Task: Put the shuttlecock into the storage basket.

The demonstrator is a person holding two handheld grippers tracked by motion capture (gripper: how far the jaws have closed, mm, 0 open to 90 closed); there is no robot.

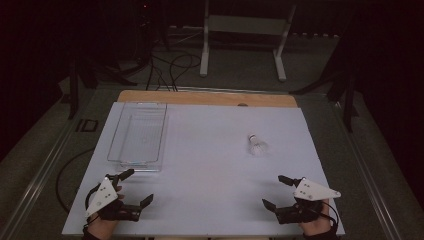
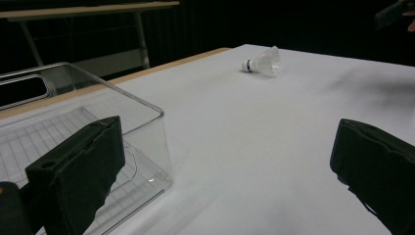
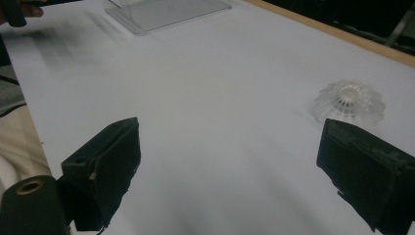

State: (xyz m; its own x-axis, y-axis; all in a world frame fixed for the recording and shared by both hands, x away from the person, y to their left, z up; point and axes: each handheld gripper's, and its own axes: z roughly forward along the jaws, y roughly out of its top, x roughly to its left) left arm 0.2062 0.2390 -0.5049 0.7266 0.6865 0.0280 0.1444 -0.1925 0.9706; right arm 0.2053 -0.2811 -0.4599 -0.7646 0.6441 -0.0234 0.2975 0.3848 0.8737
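Observation:
A white shuttlecock (image 1: 257, 145) lies on its side on the white table sheet, right of centre; it shows far off in the left gripper view (image 2: 262, 63) and close, skirt toward me, in the right gripper view (image 3: 349, 100). A clear plastic bin (image 1: 138, 134) stands empty at the left, its near corner (image 2: 147, 122) just beyond my left jaws. My left gripper (image 1: 137, 187) is open at the front left, nothing between its jaws. My right gripper (image 1: 277, 192) is open at the front right, a short way in front of the shuttlecock.
The white sheet (image 1: 210, 165) covers a wooden table whose edge (image 1: 210, 98) shows at the back. Beyond it on the dark floor are cables (image 1: 172, 65) and a white metal stand (image 1: 243, 30).

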